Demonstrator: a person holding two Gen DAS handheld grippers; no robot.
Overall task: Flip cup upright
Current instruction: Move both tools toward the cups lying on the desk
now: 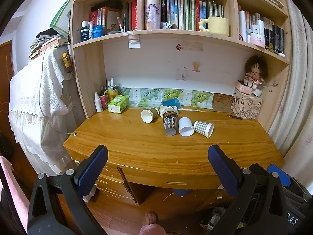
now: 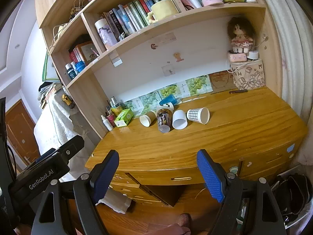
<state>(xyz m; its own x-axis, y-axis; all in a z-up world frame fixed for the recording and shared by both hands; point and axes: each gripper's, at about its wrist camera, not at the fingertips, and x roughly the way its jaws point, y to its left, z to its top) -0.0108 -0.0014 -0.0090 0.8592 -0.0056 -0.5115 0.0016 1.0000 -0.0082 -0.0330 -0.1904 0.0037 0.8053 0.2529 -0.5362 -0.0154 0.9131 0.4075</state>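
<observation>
Cups lie tipped over in a loose cluster toward the back middle of the wooden desk [image 1: 137,143], none of them upright; going left to right, a brown paper cup [image 1: 149,115] rests on its side with its white mouth facing forward, then a clear patterned tumbler [image 1: 169,123] lies with its mouth toward the desk's front edge, its far end against a white printed mug [image 1: 168,110]; behind these a blue cup [image 1: 171,102] lies near the leaf-print cards on the back wall; just beside the tumbler a white plastic cup [image 1: 185,126] lies mouth forward, and at the right a grey checked paper cup [image 1: 203,128] lies with its mouth pointing right; left of the cluster sits a green tissue box [image 1: 118,103]; the left gripper [image 1: 158,161] hangs in front of the desk's edge with its blue pads spread wide, holding nothing; the right gripper [image 2: 158,173] likewise stands wide apart and bare, well short of the cups.
</observation>
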